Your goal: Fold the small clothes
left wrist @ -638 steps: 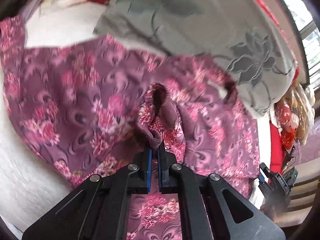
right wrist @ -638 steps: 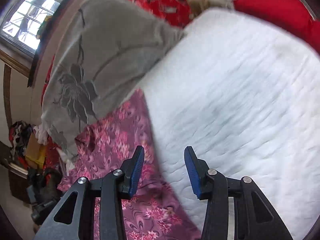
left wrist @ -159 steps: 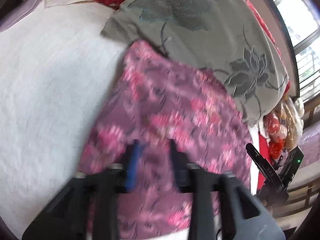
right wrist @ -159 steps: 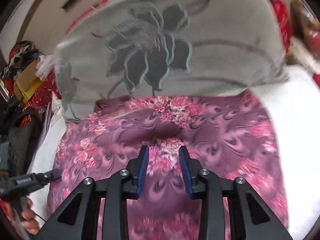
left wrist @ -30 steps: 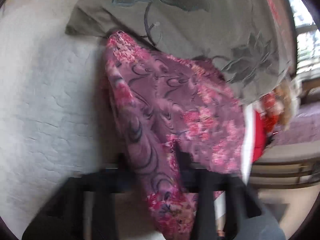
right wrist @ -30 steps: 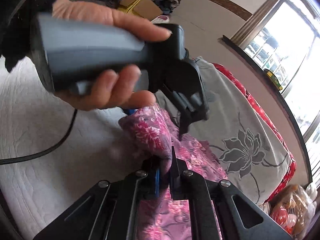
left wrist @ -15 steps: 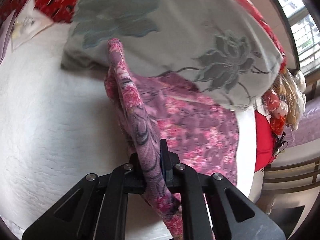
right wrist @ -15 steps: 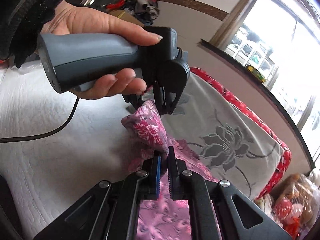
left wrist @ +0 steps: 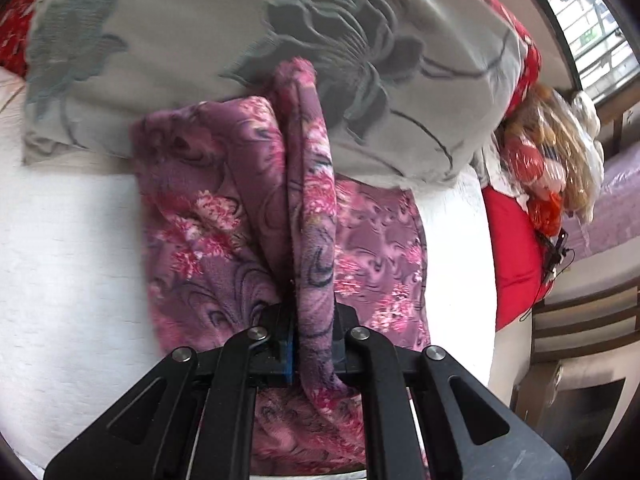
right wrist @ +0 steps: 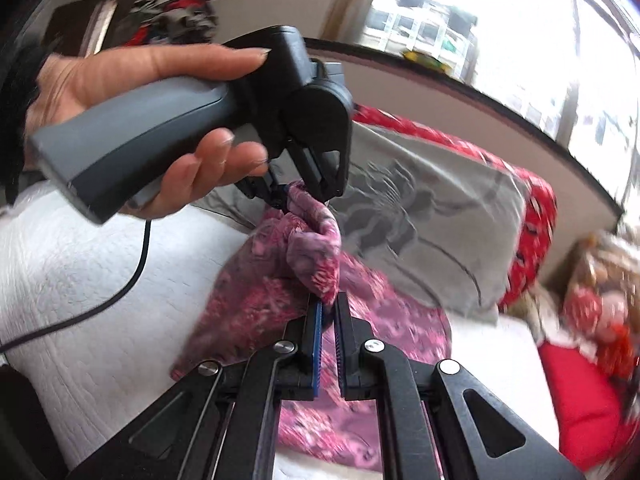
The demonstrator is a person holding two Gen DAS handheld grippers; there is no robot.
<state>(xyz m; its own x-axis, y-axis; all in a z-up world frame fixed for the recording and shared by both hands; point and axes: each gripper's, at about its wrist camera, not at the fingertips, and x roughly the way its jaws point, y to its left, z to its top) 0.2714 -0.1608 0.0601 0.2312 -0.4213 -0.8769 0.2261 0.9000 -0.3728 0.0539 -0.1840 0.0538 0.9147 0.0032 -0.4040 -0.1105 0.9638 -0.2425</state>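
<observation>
Garment (left wrist: 208,216) on bed (left wrist: 68,240), apparently against pillow (left wrist: 192,40)

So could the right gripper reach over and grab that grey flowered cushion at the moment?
Probably not as things stand. The right gripper is shut on the purple floral garment, as is the left gripper. The grey cushion lies just behind the garment, unobstructed, but the gripper would have to let go first.
</observation>
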